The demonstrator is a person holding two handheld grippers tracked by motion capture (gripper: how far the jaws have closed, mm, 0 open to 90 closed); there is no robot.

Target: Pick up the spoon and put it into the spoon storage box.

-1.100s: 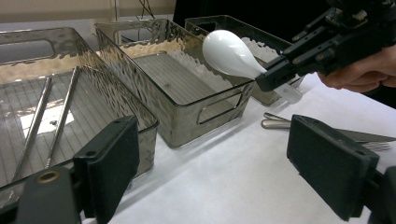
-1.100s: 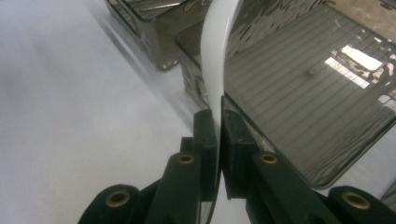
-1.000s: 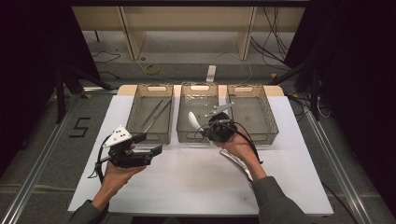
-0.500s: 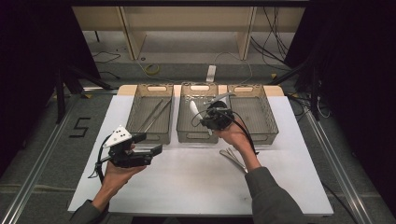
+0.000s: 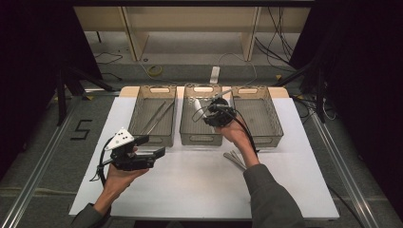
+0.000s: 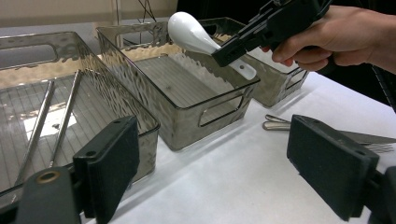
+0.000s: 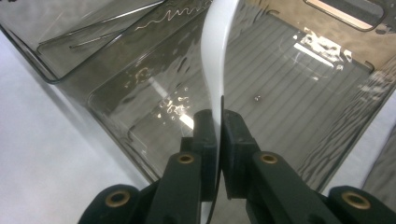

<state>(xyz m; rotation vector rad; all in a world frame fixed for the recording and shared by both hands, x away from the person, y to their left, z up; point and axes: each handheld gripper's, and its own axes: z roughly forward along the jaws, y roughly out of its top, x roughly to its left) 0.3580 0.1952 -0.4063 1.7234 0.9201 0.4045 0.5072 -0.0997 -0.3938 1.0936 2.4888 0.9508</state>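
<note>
My right gripper [image 5: 207,110] is shut on the handle of a white spoon [image 5: 196,105] and holds it above the middle grey bin [image 5: 202,138]. In the right gripper view the spoon [image 7: 217,56] rises from between the closed pads of the right gripper [image 7: 218,123], over the bin's ribbed floor. The left gripper view shows the spoon's bowl [image 6: 189,32] tilted up above that bin [image 6: 205,100]. My left gripper [image 5: 151,146] hangs over the table's front left with its jaws wide apart and nothing between them [image 6: 222,158].
The left bin [image 5: 152,138] holds two long metal sticks [image 5: 154,118]. The right bin [image 5: 266,138] stands beside the middle one. Some metal cutlery [image 5: 235,158], forks among it [image 6: 280,123], lies on the white table in front of the bins.
My right hand has carried the spoon away from the person, farther over the middle bin. The left gripper has stayed where it was.
</note>
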